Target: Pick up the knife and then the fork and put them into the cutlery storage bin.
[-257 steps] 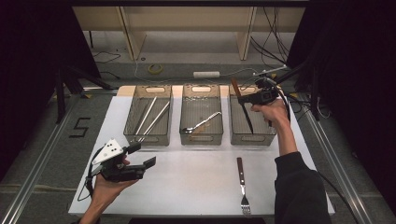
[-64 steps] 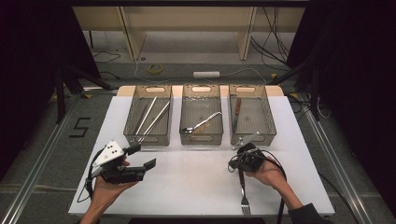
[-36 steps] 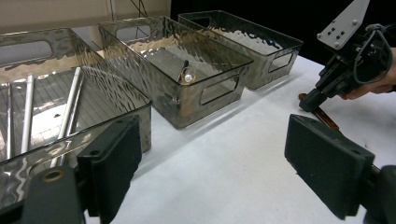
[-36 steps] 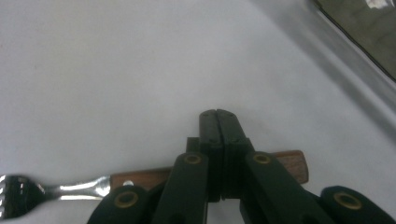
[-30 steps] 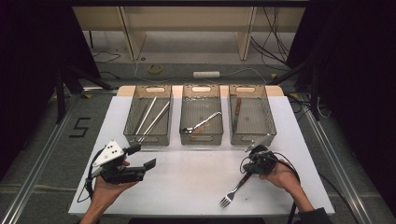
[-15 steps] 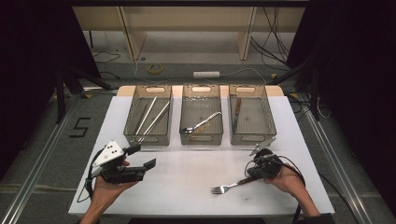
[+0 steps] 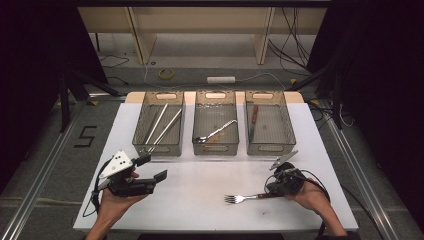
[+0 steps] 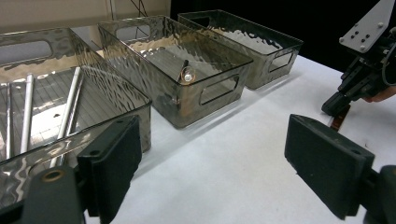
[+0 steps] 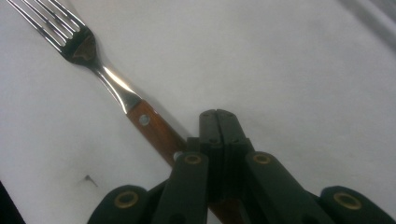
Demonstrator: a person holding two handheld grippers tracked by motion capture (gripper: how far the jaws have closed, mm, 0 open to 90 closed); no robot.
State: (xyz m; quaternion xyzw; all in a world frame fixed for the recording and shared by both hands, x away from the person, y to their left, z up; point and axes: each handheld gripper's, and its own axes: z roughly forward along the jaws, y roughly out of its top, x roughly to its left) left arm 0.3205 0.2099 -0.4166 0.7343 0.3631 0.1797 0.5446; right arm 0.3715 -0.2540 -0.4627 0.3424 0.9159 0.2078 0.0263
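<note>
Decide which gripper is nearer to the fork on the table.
Right. The right gripper is shut, its jaws resting over the fork handle. The left gripper is open, far across the table.

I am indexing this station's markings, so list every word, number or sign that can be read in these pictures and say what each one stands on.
"5": a dark numeral marked on the grey floor left of the white table, seen in the high view.
No other text: the three clear bins, the fork and both grippers carry no readable label or brand.
</note>
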